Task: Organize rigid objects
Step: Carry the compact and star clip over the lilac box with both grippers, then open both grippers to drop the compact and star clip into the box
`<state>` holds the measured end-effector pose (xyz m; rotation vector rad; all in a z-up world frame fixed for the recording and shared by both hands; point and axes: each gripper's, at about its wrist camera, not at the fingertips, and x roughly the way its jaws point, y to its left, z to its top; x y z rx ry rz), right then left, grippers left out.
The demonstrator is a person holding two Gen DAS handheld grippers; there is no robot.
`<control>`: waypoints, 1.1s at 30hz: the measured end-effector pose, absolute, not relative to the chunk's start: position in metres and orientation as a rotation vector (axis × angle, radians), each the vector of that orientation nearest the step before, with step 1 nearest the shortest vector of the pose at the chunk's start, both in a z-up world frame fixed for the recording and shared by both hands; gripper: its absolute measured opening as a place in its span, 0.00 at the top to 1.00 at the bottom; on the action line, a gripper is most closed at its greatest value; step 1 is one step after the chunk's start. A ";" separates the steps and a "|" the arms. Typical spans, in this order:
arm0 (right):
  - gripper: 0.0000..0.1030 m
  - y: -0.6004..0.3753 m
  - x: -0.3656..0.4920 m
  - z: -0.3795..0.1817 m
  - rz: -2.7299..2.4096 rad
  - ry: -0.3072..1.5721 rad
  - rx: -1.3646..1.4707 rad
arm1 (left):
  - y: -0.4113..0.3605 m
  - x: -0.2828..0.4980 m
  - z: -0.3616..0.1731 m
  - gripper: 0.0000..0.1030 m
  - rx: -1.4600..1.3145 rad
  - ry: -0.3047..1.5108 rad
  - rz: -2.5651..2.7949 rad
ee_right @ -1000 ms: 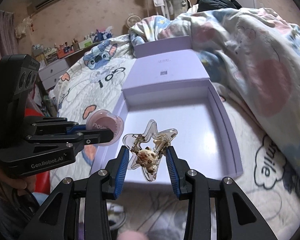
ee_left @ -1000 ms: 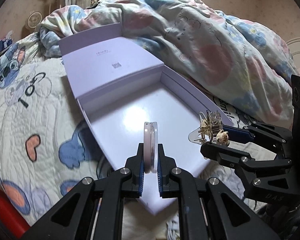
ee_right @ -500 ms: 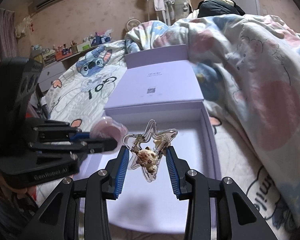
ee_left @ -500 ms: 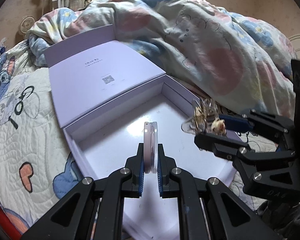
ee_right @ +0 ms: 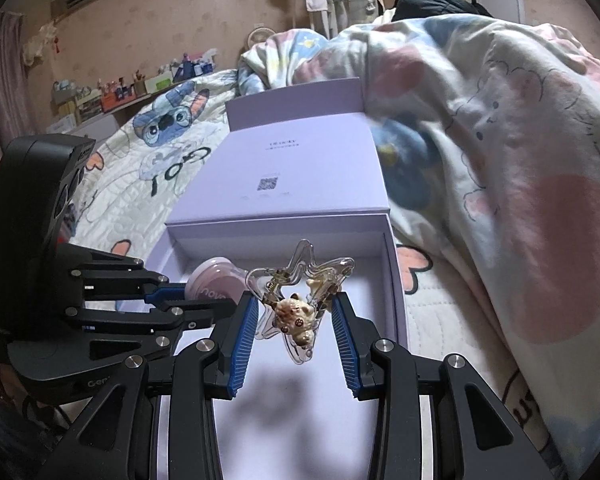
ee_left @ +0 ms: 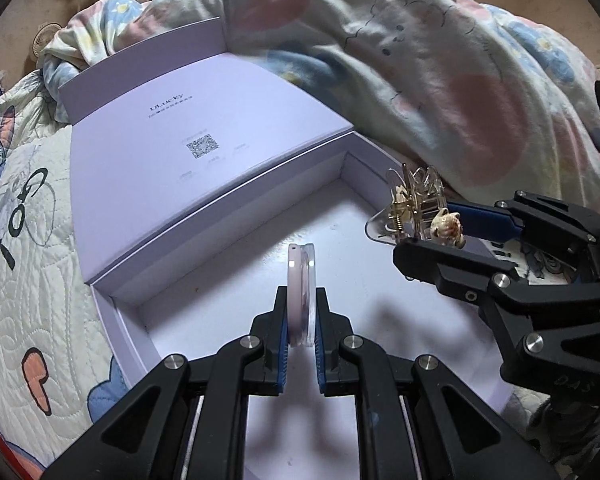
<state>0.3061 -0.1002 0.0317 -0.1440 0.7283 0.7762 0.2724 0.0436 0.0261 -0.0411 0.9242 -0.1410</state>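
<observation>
Nearest to you, your left gripper [ee_left: 300, 344] has its jaws pinching a flat round pink case [ee_left: 300, 300] by its two faces, so it stands on edge between the blue pads. In the right wrist view the case's face carries writing, partly hidden; only something like "nova" can be read. Beside it, your right gripper [ee_right: 296, 336] has its jaws clamped on a clear star-shaped hair claw [ee_right: 296, 300] with a small cream figure charm on its front. The body of the left tool shows "Gen" at the cut-off edge in the right view.

Both pieces hang over the open tray of the lilac box [ee_left: 112, 320], which lies on the bed; its white floor shows only shadows below the jaws, so nothing has been set down yet. By my judgement you are at the placing step: both things are carried in and both releases are still to do.

Further back, the box's lid [ee_left: 204, 120] lies folded open flat, printed with a small word that looks like "LiLucky", a square code below it and fine lines too small to read. Beyond that the rumpled duvet [ee_left: 440, 80] rises, and the quilt [ee_right: 172, 168] shows "Go!"
</observation>
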 end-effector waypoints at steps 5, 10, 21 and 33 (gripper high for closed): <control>0.64 -0.094 0.314 0.024 0.782 0.745 -0.151 | 0.044 0.284 0.017 0.90 -0.034 0.937 -0.114; 0.63 -0.088 0.321 0.016 0.771 0.765 -0.164 | 0.046 0.293 0.009 0.90 -0.031 0.940 -0.075; 0.45 -0.088 0.324 0.012 0.739 0.777 -0.167 | 0.056 0.307 0.004 0.90 -0.065 0.982 -0.013; 0.45 -0.094 0.314 0.027 0.710 0.752 -0.180 | 0.054 0.303 0.014 0.89 -0.048 1.000 0.030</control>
